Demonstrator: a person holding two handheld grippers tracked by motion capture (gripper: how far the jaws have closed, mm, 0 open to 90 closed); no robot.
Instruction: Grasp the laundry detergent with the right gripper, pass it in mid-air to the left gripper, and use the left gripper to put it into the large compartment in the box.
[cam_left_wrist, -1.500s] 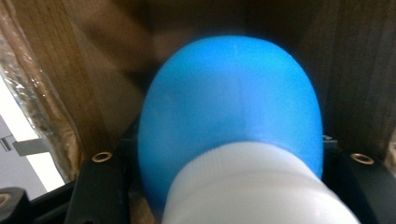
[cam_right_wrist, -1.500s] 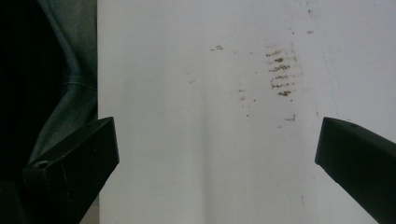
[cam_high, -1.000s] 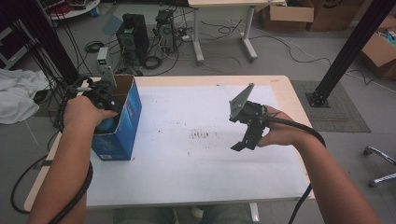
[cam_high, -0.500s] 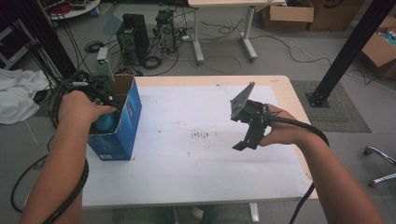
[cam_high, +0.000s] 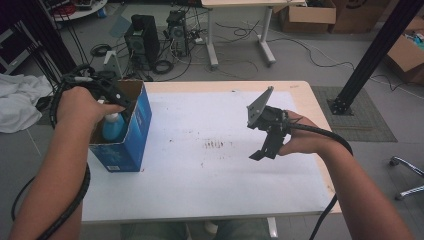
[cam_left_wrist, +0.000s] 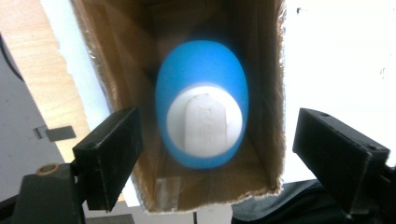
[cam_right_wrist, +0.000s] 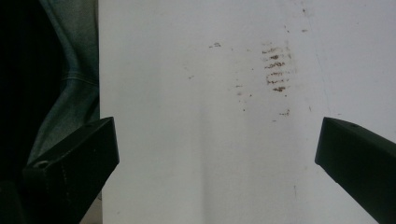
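The blue plastic bottle with a white cap (cam_left_wrist: 201, 105) is seen upright inside the open blue cardboard box (cam_high: 137, 130) on the white worktop (cam_high: 200, 165). The left claw (cam_left_wrist: 212, 154), jaws just opening, is held above it, empty. The right claw (cam_right_wrist: 215, 163) is held wide open, empty.

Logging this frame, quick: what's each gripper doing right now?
Left gripper: jaws have just been opening, apart above the blue bottle in the box, not holding it.
Right gripper: open, nothing held.

The box (cam_high: 122, 135) stands on the desk (cam_high: 210, 185) at the frame's left, with the bottle (cam_high: 113, 126) upright inside it. The left hand-held gripper (cam_high: 112, 95) hangs over the box's opening. The right hand-held gripper (cam_high: 265, 147) sits right of centre, above the bare desk, well apart from the box.
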